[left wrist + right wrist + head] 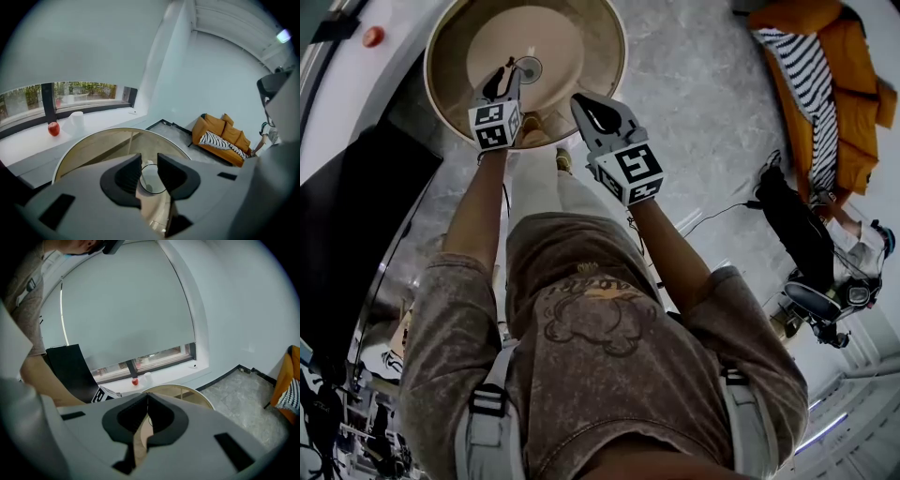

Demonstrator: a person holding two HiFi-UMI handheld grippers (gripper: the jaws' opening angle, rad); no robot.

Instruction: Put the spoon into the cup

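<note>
Looks done: spoon (148,163) seems to sit in cup (152,182), lower centre; left gripper (149,157) open, holding nothing; right gripper (147,395) closed, empty

In the left gripper view the cup (150,180) shows only through the gap between the jaws of the left hand-held gripper (149,159), which hide both its sides. A pale shape inside the cup is too small to tell for the spoon. The counter (93,145) on the near side of the cup is hidden behind the gripper's body. Far beyond the cup, to its left, a small red round thing (53,128) is too small to identify.
</note>
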